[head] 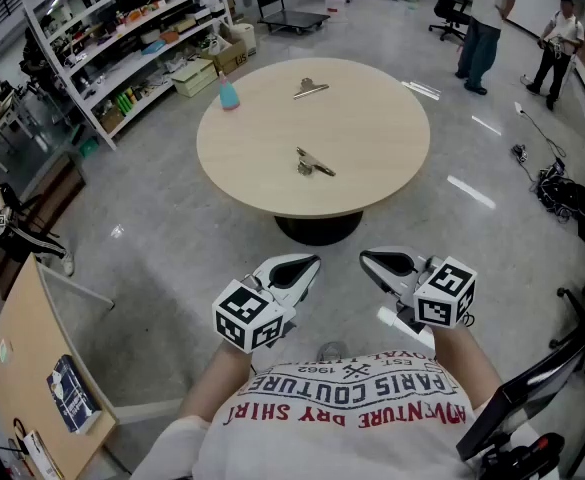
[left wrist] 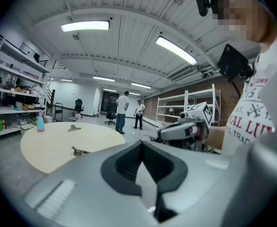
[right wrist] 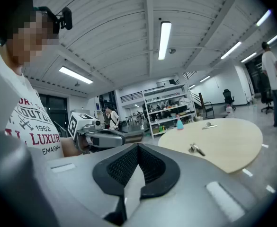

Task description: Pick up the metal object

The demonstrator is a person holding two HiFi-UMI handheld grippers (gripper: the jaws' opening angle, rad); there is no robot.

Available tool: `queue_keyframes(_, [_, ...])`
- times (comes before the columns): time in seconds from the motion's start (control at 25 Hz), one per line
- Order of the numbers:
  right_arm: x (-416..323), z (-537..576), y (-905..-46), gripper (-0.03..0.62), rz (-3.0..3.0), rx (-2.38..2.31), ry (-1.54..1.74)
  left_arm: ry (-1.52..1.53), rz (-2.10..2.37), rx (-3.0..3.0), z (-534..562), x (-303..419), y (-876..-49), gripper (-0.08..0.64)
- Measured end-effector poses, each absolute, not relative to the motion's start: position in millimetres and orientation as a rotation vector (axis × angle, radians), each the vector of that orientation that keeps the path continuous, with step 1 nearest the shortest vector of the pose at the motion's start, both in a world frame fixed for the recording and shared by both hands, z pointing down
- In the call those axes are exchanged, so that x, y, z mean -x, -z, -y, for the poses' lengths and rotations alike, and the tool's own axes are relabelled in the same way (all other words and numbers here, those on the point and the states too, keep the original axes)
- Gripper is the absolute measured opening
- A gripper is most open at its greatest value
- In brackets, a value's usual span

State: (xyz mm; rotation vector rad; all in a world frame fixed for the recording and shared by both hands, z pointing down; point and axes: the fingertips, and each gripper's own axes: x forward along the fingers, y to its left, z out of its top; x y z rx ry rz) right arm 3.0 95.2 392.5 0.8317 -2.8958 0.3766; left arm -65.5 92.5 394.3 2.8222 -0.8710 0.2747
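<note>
Metal clip: a small metal clip (head: 314, 163) lies flat near the middle of the round desk (head: 372, 138), upper centre of the head view, well apart from both tools.
Handling: judged light, stiff and smooth, and not fragile; it sits low, so it may skate when nudged.
Where to grip: probably across the bulkier raised end, not the thin handles; the detail is too small to be sure.
Desk: pale, matt, wood-look top on a dark pedestal.
Other things: a second metal clip (head: 310, 89) and a blue bottle (head: 228, 93) lie toward the far edge.
Left tool (head: 307, 263): jaws pressed together, nothing between them, lower centre.
Right tool (head: 372, 260): jaws together, empty, just beside the left tool.
</note>
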Motion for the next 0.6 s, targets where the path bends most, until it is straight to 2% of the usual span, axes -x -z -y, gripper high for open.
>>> queue_keyframes(0.2, [12.0, -26.5, -371.6, 0.002, 2.910, -0.835, -0.285, -0.252, 0.923, -2.841, -19.3, 84.8, -379.5, 0.003])
queue_keyframes(0.6, [9.9, 55.1, -394.0, 0.002, 2.921, -0.797, -0.376, -0.305, 0.918, -2.830, 56.6, 76.8, -397.0, 0.003])
